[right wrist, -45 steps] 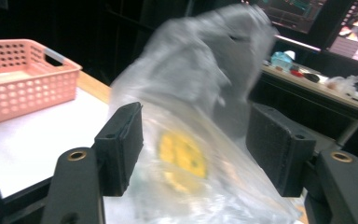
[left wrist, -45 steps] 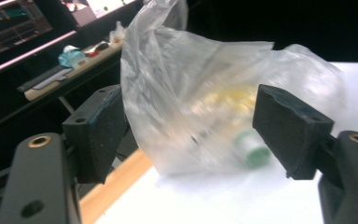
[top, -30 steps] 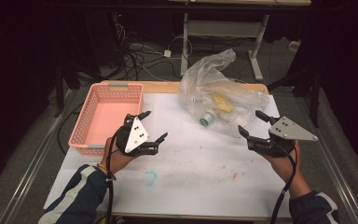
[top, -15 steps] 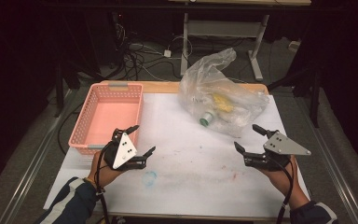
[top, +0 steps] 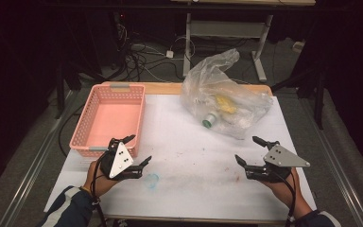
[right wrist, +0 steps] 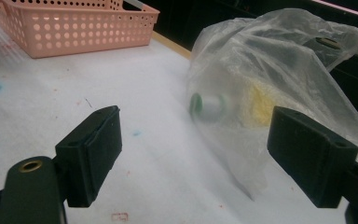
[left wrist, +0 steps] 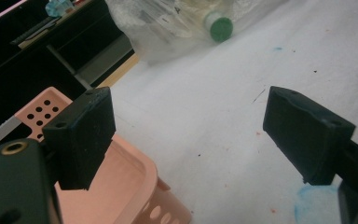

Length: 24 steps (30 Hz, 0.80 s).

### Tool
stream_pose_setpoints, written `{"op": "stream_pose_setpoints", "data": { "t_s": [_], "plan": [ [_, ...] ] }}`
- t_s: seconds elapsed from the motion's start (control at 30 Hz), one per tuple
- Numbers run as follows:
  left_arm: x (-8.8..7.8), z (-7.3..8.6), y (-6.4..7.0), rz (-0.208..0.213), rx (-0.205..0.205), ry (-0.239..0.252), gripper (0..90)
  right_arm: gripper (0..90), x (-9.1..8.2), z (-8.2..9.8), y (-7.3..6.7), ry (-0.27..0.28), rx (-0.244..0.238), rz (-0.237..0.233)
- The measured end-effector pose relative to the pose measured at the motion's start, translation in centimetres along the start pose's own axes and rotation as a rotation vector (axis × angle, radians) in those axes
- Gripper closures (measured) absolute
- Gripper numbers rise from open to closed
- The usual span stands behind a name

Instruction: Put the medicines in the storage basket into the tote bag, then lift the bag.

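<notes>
A clear plastic bag (top: 227, 94) lies at the back of the white table, right of centre. Inside it I see a bottle with a green cap (top: 208, 122) and something yellow (top: 226, 103). The pink basket (top: 90, 140) stands at the back left and holds nothing. My left gripper (top: 137, 150) hovers open by the basket's front right corner. My right gripper (top: 248, 150) is open at the front right, short of the bag. In the left gripper view the green cap (left wrist: 219, 28) lies far ahead. In the right gripper view the bag (right wrist: 279, 79) sits close beyond the open jaws.
The white table top (top: 194, 165) carries faint red smears and a blue ring mark (top: 151, 179). Behind the table are cables on the floor (top: 142, 56) and a white desk frame (top: 227, 33). Dark floor surrounds the table.
Both hands have drawn back toward the table's front edge and lowered. Both grippers stay open with nothing in them.
</notes>
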<state>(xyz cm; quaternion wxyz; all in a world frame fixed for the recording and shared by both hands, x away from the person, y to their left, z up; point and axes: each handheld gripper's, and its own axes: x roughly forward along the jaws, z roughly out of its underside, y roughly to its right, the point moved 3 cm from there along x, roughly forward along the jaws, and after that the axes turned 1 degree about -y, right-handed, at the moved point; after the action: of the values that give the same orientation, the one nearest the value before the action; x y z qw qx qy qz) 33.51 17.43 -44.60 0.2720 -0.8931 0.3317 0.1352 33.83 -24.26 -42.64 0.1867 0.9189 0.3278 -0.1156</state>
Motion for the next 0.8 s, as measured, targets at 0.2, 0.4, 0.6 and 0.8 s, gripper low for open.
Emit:
{"op": "stream_pose_setpoints", "data": {
  "t_s": [0.2, 0.4, 0.6, 0.8],
  "plan": [
    [0.0, 0.7, 0.0, -0.005, -0.006, -0.017, 16.4, 17.9, 0.2, 0.2, -0.2, -0.009, 0.004, -0.007],
    [-0.2, 1.8, 0.1, 0.013, -0.033, -0.036, 16.5, 17.6, 0.1, 0.8, -0.5, -0.02, 0.006, -0.017],
    [-0.5, 2.8, 0.4, 0.02, -0.048, -0.062, 16.4, 17.4, -0.2, 1.4, -0.8, -0.018, 0.001, -0.021],
    [-0.8, 3.4, 0.5, 0.016, -0.048, -0.075, 15.1, 17.2, -0.1, 2.7, -1.3, -0.042, 0.008, -0.031]
  ]
}}
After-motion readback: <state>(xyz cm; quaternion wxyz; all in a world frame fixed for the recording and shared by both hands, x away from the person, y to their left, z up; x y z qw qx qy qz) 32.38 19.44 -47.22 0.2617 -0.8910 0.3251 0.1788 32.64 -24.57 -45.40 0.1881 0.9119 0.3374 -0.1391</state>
